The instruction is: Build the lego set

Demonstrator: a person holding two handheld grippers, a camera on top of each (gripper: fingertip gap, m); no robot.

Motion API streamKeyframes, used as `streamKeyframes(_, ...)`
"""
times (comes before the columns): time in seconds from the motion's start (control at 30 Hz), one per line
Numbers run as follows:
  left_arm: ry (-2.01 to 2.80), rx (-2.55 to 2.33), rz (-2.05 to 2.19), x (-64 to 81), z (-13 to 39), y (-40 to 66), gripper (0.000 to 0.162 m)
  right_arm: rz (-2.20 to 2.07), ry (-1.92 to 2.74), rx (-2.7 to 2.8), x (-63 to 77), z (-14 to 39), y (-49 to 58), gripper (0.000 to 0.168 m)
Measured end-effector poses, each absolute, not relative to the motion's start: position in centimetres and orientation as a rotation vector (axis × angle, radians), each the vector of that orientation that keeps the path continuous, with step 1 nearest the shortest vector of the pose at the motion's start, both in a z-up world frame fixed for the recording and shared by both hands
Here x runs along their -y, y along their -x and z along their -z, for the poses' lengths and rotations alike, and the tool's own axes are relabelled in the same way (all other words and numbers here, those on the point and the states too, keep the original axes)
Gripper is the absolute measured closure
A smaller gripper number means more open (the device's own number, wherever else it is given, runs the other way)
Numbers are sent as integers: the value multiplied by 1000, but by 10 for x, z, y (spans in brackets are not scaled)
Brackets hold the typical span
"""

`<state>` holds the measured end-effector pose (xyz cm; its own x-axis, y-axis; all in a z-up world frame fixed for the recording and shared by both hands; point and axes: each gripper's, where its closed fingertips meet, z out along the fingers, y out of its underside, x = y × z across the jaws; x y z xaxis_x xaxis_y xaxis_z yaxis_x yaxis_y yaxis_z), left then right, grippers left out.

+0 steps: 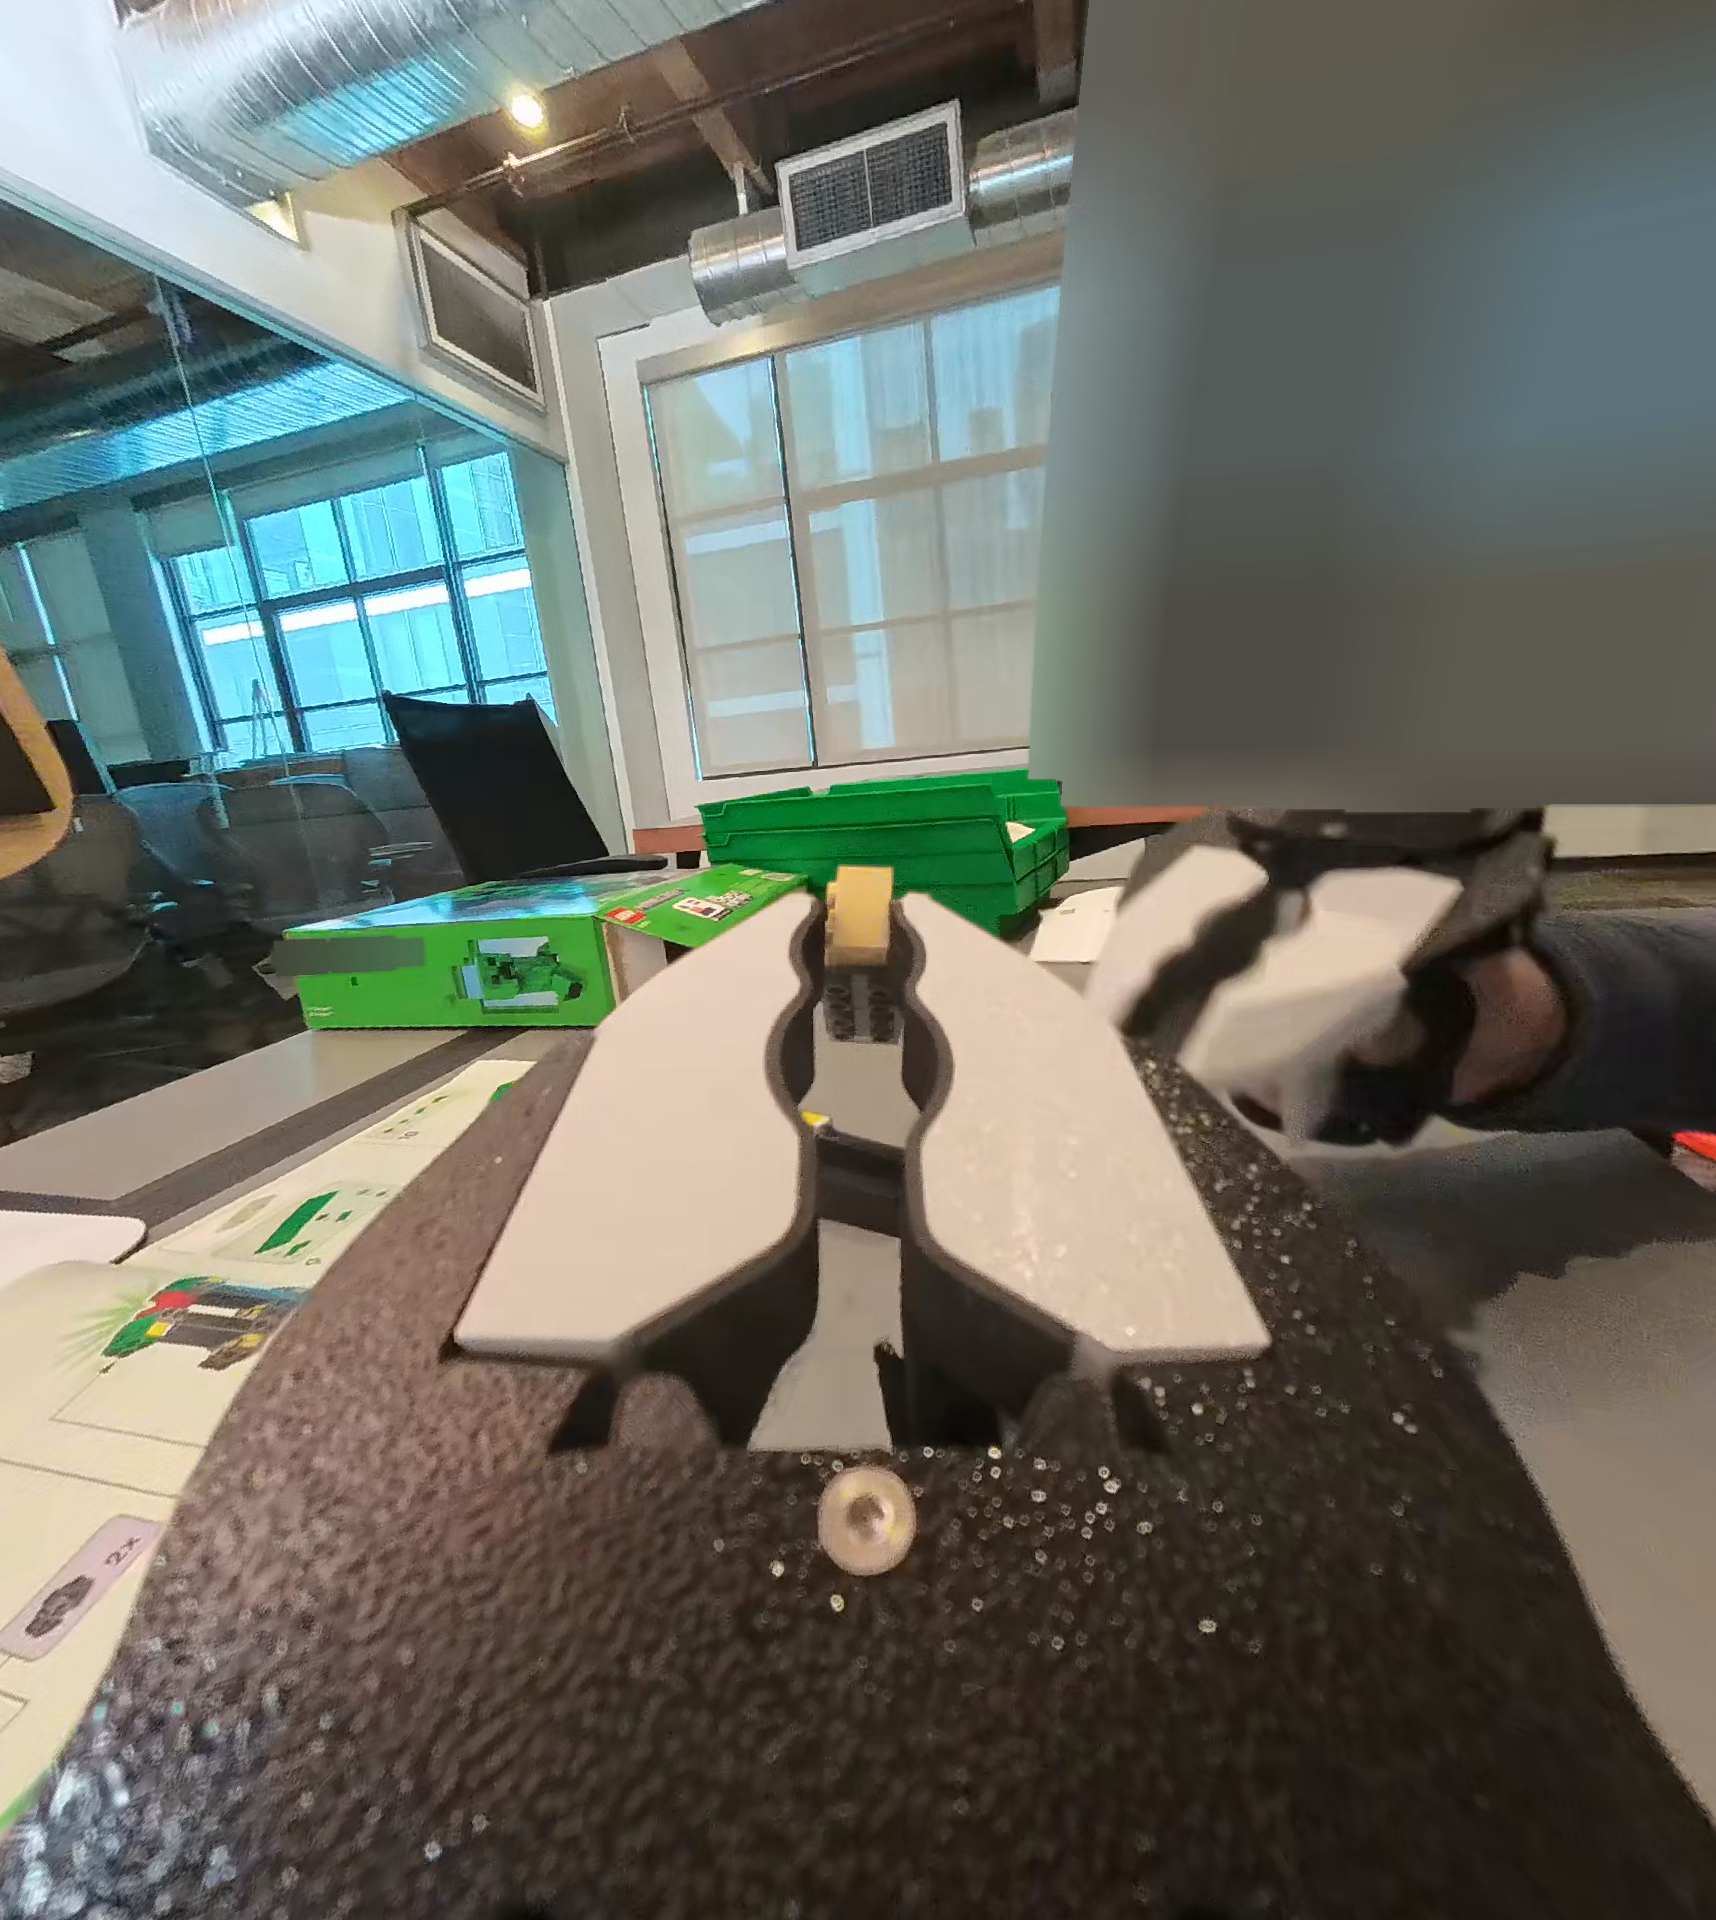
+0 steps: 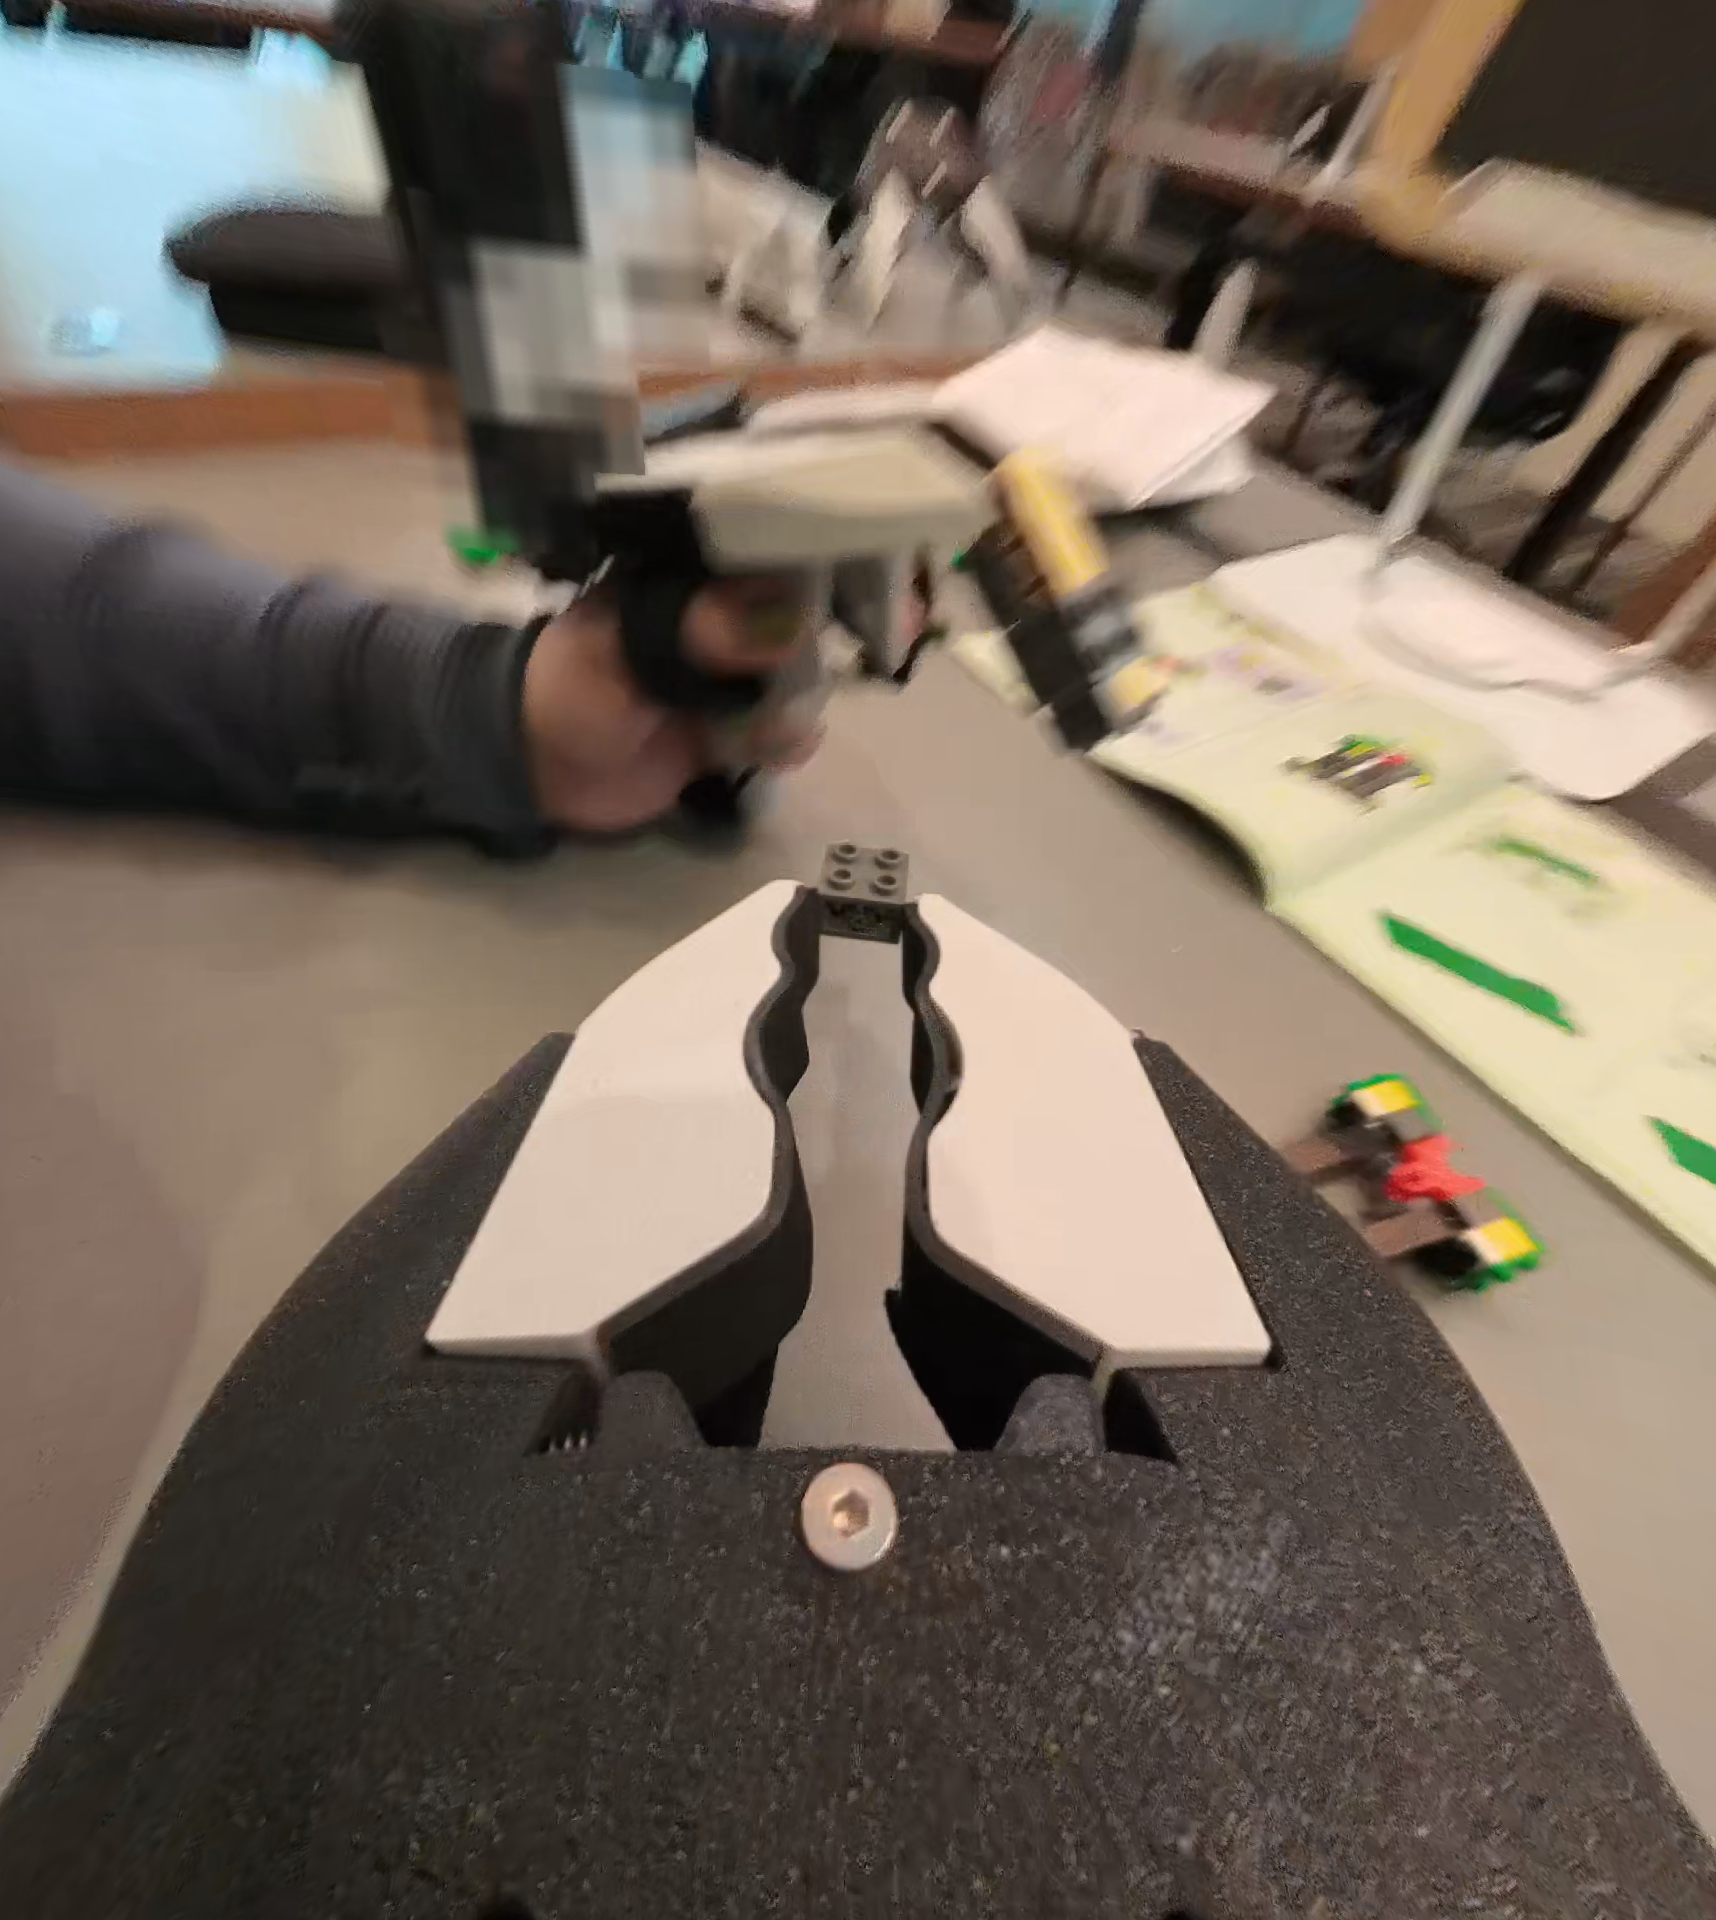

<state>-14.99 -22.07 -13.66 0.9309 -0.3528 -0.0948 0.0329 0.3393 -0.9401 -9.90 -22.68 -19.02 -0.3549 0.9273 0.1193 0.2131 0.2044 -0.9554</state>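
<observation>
My left gripper (image 1: pixel 859 935) is shut on a long lego assembly (image 1: pixel 861 966) of black bricks with a tan-yellow top, held above the table. The same assembly (image 2: pixel 1051 603) shows blurred in the right wrist view, sticking out of the left gripper (image 2: pixel 979 520). My right gripper (image 2: pixel 864 914) is shut on a small dark grey 2x2 brick (image 2: pixel 864 883), studs up. The right gripper (image 1: pixel 1280 935) appears blurred at the right of the left wrist view. A small lego sub-assembly (image 2: pixel 1420 1195) of green, yellow, red and black lies on the grey table (image 2: pixel 210 1039).
The open instruction booklet (image 2: pixel 1456 883) lies on the table to the right, and also shows in the left wrist view (image 1: pixel 106 1403). A green lego box (image 1: pixel 480 966) and stacked green bins (image 1: pixel 885 831) stand at the far side. White papers (image 2: pixel 1093 405) lie beyond. Spacing between my two grippers at the tips: around 8 cm. The small lego sub-assembly (image 2: pixel 1420 1195) is about 15 cm from my right fingertips.
</observation>
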Motion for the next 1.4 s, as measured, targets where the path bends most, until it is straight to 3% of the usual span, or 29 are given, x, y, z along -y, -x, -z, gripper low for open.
streamKeyframes(0.03,1208,-311,243,220,137,150,151,-1240,1087,1636,219,179,102,153)
streamKeyframes(0.2,1285,-396,57,212,148,145,152,-1498,1188,1347,194,150,115,153)
streamKeyframes(0.53,1297,-472,-160,211,150,135,152,-1885,1472,1207,189,153,121,154)
streamKeyframes(1.4,1305,-415,-100,210,149,129,151,-1774,1497,1183,204,154,128,153)
